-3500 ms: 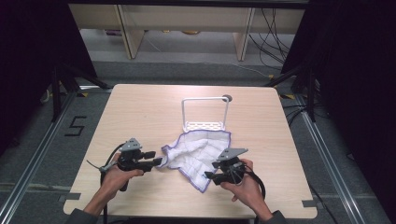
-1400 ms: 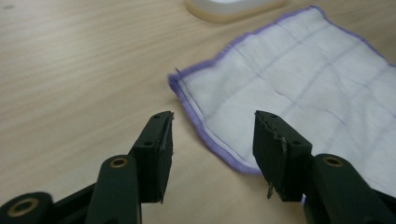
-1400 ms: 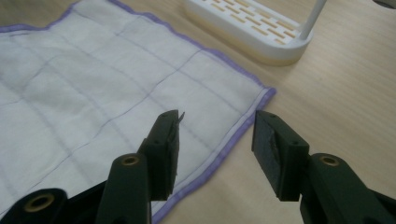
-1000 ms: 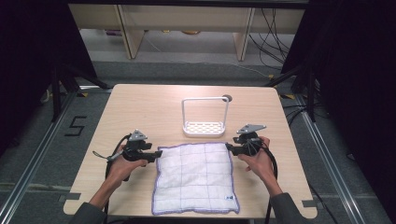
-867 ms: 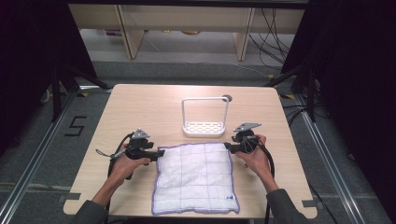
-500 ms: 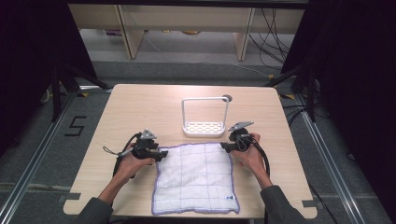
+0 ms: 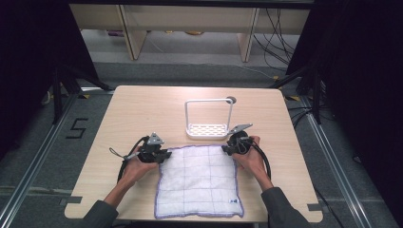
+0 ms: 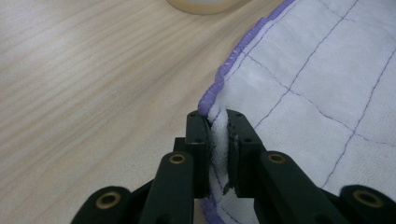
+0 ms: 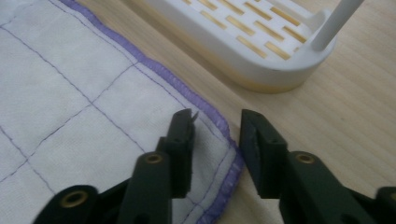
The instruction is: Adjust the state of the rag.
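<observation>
A white cloth with a purple hem and purple grid lines lies spread flat at the near middle of the wooden table. My left gripper is at its far left corner. In the left gripper view the jaws have just been closing and my left gripper is shut on a pinched fold of the cloth at the hem. My right gripper is at the far right corner. Its jaws have just been closing too. My right gripper still stands open, straddling the corner of the cloth without pressing it.
A white slotted rack with a tall hoop handle stands just beyond the cloth's far edge, close to my right gripper; its base lies right ahead in the right gripper view. A round hole sits in the table behind it.
The cloth, crumpled between the grippers at first, now lies flat. Both hands have moved inward onto its far corners over the last second. The left jaws have shut on the hem.
</observation>
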Motion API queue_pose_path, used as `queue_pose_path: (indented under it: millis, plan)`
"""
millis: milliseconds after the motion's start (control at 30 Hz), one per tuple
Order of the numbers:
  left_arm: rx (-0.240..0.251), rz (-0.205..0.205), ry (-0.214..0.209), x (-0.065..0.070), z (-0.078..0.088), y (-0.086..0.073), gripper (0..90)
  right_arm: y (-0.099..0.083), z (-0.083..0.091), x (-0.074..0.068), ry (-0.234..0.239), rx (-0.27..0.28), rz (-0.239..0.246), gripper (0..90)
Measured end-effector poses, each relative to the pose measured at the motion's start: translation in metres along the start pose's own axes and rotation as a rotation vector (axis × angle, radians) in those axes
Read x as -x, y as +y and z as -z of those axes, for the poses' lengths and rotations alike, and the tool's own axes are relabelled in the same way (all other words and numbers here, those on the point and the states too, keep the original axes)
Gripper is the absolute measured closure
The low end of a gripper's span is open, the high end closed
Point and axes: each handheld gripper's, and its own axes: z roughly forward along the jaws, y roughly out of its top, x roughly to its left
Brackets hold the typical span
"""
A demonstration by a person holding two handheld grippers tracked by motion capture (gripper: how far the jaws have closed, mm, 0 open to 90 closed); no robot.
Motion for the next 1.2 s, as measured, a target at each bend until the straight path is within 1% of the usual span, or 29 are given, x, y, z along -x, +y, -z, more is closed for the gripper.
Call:
queue_pose_path:
  millis: [33,67,133,167,200,233,267,300,333,367,400,433,467,533,567,600,667,700,733,767,800,867,933,967,1033,1067,1100,1133,1200]
  plan:
    - [0.000,-0.005,0.000,0.000,0.000,0.000,80.9,0.000,0.000,0.001,0.008,-0.001,0.006,75.5]
    - [0.000,-0.009,0.001,-0.001,0.000,0.000,81.1,0.001,0.002,0.004,0.017,-0.012,0.029,80.3]
    - [0.010,-0.012,0.010,-0.002,0.000,0.000,81.3,0.000,0.002,0.002,0.029,-0.014,0.020,84.4]
    - [0.008,-0.011,0.003,-0.003,0.001,0.000,81.4,0.001,0.002,0.003,0.025,-0.015,0.030,85.2]
    - [0.015,-0.006,0.002,-0.004,0.001,0.000,81.5,0.001,0.003,0.002,0.027,-0.019,0.012,85.6]
    - [0.025,0.007,0.003,-0.003,0.001,0.001,81.6,0.001,0.002,0.003,0.024,0.003,0.010,85.7]
    - [0.028,0.003,0.005,-0.004,0.002,0.002,81.8,0.001,0.004,0.004,0.031,0.001,0.008,85.8]
    - [0.039,0.000,0.004,-0.004,0.003,0.003,81.9,0.001,0.006,0.006,0.025,0.027,0.010,85.8]
    - [0.038,-0.007,0.004,-0.005,0.004,0.003,82.2,0.003,0.011,0.008,0.036,0.032,0.008,85.9]
    - [0.041,-0.017,0.008,-0.005,0.005,0.005,82.4,0.003,0.012,0.009,0.038,0.062,0.019,85.9]
    - [0.048,-0.031,0.012,-0.006,0.006,0.006,82.5,0.005,0.016,0.007,0.055,0.073,0.005,86.0]
    - [0.056,-0.030,0.013,-0.007,0.007,0.008,82.5,0.006,0.019,0.009,0.046,0.089,0.023,86.0]
    - [0.066,-0.025,0.011,-0.008,0.009,0.009,82.6,0.008,0.024,0.008,0.050,0.081,0.017,86.1]
    - [0.090,-0.016,0.004,-0.010,0.011,0.012,82.6,0.010,0.027,0.009,0.042,0.120,0.032,86.2]
    - [0.095,-0.018,0.001,-0.012,0.013,0.014,82.5,0.011,0.031,0.008,0.048,0.122,0.019,86.2]
    - [0.112,-0.003,0.001,-0.012,0.014,0.015,82.4,0.013,0.035,0.008,0.056,0.113,0.029,86.2]
    - [0.124,-0.019,0.006,-0.014,0.019,0.020,82.5,0.014,0.039,0.008,0.048,0.161,0.034,86.2]
    - [0.133,-0.019,0.003,-0.014,0.022,0.022,82.6,0.016,0.045,0.008,0.061,0.143,0.040,86.2]
    - [0.152,-0.011,0.001,-0.013,0.025,0.023,82.7,0.017,0.048,0.008,0.065,0.162,0.058,86.2]
    - [0.161,-0.013,0.000,-0.011,0.031,0.025,82.7,0.017,0.053,0.005,0.062,0.175,0.046,86.3]
    - [0.170,-0.013,-0.005,-0.010,0.034,0.026,82.7,0.018,0.060,0.004,0.061,0.192,0.083,86.3]
    - [0.184,-0.035,-0.008,-0.006,0.044,0.027,82.8,0.018,0.069,-0.001,0.071,0.219,0.115,86.3]
    - [0.207,-0.028,-0.020,0.000,0.056,0.026,82.8,0.015,0.081,-0.008,0.076,0.238,0.131,86.3]
    - [0.227,-0.024,-0.029,0.003,0.061,0.025,82.8,0.013,0.087,-0.011,0.077,0.242,0.126,86.3]
    - [0.251,-0.030,-0.044,0.013,0.072,0.021,82.8,0.007,0.099,-0.017,0.088,0.258,0.144,86.3]
    - [0.254,-0.049,-0.055,0.018,0.076,0.018,82.8,0.003,0.103,-0.020,0.095,0.265,0.147,86.2]
    - [0.250,-0.064,-0.055,0.024,0.080,0.015,82.7,-0.001,0.107,-0.022,0.106,0.270,0.157,86.2]
    - [0.251,-0.077,-0.059,0.028,0.083,0.012,82.7,-0.006,0.111,-0.025,0.101,0.276,0.161,86.2]
    - [0.252,-0.096,-0.074,0.039,0.092,0.002,82.6,-0.017,0.117,-0.031,0.112,0.268,0.165,86.1]
